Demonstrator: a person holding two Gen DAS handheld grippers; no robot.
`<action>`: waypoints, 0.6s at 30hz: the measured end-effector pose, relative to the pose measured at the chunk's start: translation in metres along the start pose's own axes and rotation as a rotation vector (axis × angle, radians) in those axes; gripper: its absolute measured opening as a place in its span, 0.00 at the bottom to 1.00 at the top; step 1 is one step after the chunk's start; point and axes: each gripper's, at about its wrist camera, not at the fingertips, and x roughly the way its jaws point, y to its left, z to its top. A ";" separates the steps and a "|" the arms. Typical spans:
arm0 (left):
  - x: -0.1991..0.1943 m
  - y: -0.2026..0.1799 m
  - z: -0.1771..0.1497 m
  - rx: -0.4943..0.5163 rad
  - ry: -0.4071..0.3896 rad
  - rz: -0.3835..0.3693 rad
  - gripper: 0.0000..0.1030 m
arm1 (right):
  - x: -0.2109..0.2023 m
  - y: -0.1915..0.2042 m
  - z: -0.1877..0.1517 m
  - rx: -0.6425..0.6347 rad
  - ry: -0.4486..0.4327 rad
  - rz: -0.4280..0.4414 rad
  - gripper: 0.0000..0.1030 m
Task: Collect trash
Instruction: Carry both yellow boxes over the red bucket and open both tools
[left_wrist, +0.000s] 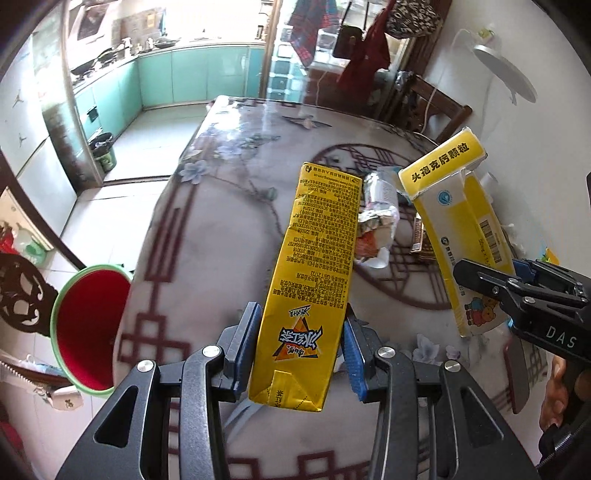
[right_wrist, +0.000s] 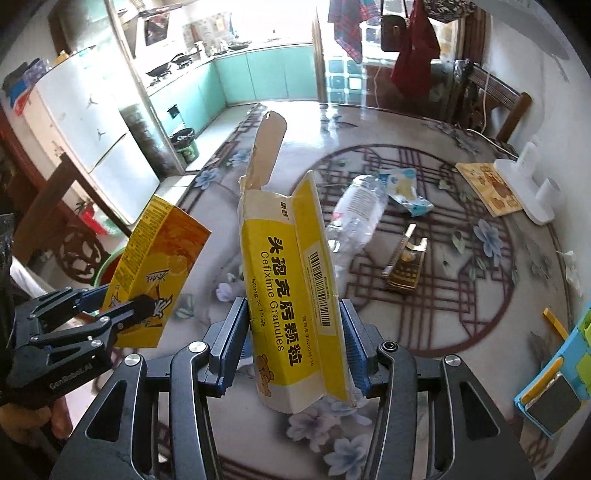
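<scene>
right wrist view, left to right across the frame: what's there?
Left claw gripping the yellow-orange drink carton → yellow-and-white medicine box in the right claw → crushed clear plastic bottle → small dark-gold flattened packet → tan picture card → white plastic stand → blue tray at the edge.

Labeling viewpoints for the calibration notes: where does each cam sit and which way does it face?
Left wrist: on the left gripper, looking forward and down along its fingers over the table; it holds the yellow tea carton. The right gripper and part of a hand show at right.
Right wrist: on the right gripper, same forward-down aim; it holds the medicine box. The left gripper shows at left.
Shared: both cartons, the table, the crushed plastic bottle, the red bin, and the kitchen behind.
</scene>
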 end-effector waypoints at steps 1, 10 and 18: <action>-0.001 0.003 -0.001 -0.005 -0.001 0.001 0.39 | 0.000 0.004 0.000 -0.004 0.001 0.001 0.46; -0.009 0.041 -0.007 -0.052 -0.005 0.016 0.39 | 0.009 0.034 0.004 -0.027 0.010 0.004 0.47; -0.016 0.094 -0.008 -0.127 -0.011 0.054 0.39 | 0.025 0.073 0.009 -0.055 0.038 0.022 0.47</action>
